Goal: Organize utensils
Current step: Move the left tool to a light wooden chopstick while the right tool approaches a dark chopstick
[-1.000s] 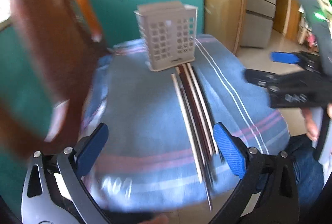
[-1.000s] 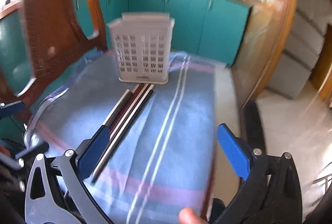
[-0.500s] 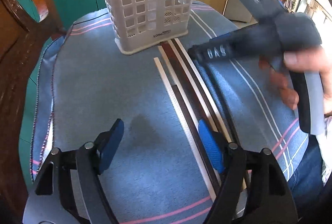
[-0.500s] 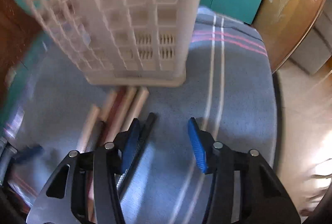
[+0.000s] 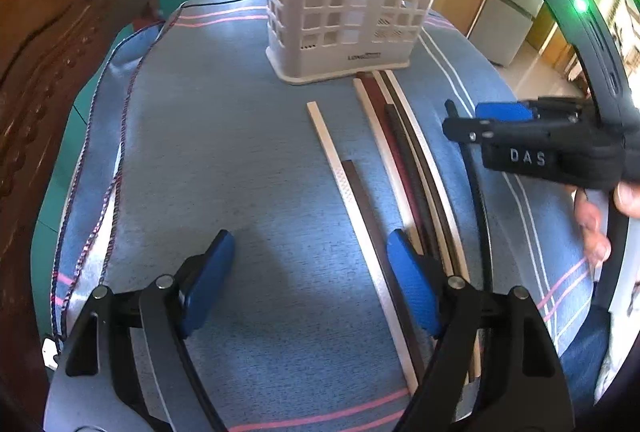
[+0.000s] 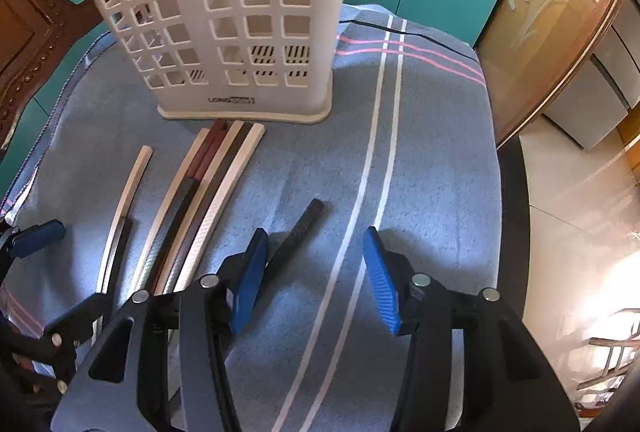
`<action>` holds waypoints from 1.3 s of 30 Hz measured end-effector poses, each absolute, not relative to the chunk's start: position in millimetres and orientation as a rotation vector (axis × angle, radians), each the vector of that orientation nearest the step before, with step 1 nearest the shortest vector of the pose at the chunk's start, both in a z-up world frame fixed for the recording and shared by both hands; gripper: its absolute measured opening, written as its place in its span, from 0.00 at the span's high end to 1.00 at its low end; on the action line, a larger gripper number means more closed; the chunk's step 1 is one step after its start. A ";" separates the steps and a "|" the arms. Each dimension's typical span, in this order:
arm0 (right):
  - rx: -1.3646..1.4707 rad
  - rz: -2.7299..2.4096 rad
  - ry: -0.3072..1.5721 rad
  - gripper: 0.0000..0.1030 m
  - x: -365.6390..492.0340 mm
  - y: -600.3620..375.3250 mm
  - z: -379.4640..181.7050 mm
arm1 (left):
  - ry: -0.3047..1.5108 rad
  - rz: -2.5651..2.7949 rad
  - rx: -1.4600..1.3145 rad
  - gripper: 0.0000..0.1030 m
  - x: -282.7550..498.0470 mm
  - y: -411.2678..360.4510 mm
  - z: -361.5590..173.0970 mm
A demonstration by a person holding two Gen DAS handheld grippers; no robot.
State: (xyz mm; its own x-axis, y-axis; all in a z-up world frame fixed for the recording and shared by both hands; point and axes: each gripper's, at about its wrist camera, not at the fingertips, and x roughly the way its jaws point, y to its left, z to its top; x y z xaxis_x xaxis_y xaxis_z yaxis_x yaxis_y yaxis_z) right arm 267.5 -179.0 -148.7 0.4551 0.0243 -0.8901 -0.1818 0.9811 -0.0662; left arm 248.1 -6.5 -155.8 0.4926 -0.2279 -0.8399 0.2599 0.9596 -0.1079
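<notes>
Grippers: left gripper [image 5: 310, 274] wide, right gripper [image 6: 314, 278] half-narrowed – both have just been closing, holding nothing.
Basket [image 6: 224, 12]: upright on blue cloth [image 6: 432, 160].
Chopsticks [image 6: 208, 196]: flat beside its base (one dark stick [image 6: 298, 232] apart).
Risk: pads could pinch cloth or scatter sticks – they lie flat, close-packed.

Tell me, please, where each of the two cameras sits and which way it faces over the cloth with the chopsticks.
Left wrist: on the left gripper, angled down at the blue cloth; shows its open jaws, plus the right gripper and a hand.
Right wrist: on the right gripper, angled down; open jaws, black chopstick just beside its left pad; left gripper's pad at the left edge.
Shared: white basket, row of chopsticks, cloth.
</notes>
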 end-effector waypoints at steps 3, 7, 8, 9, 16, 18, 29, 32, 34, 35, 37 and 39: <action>-0.149 0.131 1.093 0.51 261.3 -177.2 -143.2 | 1.004 -0.295 0.002 0.23 243.4 -3.8 -150.9; -0.147 0.121 1.094 0.50 270.0 -165.5 -138.0 | 1.006 -0.218 -0.016 0.23 253.2 -1.5 -148.4; -0.150 0.118 1.093 0.50 272.0 -165.2 -136.9 | 1.007 -0.203 -0.017 0.23 256.2 -3.1 -148.4; -0.153 0.112 1.088 0.50 270.6 -165.8 -135.6 | 1.008 -0.183 -0.014 0.23 260.7 -3.9 -148.2; -0.163 0.110 1.093 0.50 275.1 -166.2 -137.3 | 1.017 -0.110 -0.048 0.23 282.1 -7.5 -151.4; -0.184 0.102 1.085 0.48 274.1 -161.6 -137.8 | 1.016 -0.080 -0.019 0.23 283.9 -11.7 -152.4; -0.263 0.165 1.064 0.57 267.1 -132.9 -138.6 | 1.018 -0.072 0.012 0.26 288.4 -12.2 -151.9; -0.272 0.203 1.064 0.70 263.2 -128.3 -138.7 | 1.021 -0.074 0.011 0.30 288.8 -8.6 -152.1; -0.283 0.223 1.067 0.77 260.0 -126.0 -138.0 | 1.026 -0.070 0.008 0.30 287.2 -5.1 -151.9; -0.289 0.226 1.066 0.77 257.7 -124.2 -138.1 | 1.028 -0.069 0.007 0.30 286.5 -3.6 -151.9; -0.296 0.226 1.065 0.77 256.1 -124.1 -137.6 | 1.032 -0.074 0.007 0.30 284.5 -1.8 -151.8; -0.294 0.223 1.067 0.77 257.0 -126.5 -137.1 | 1.034 -0.078 0.006 0.30 282.8 0.6 -151.6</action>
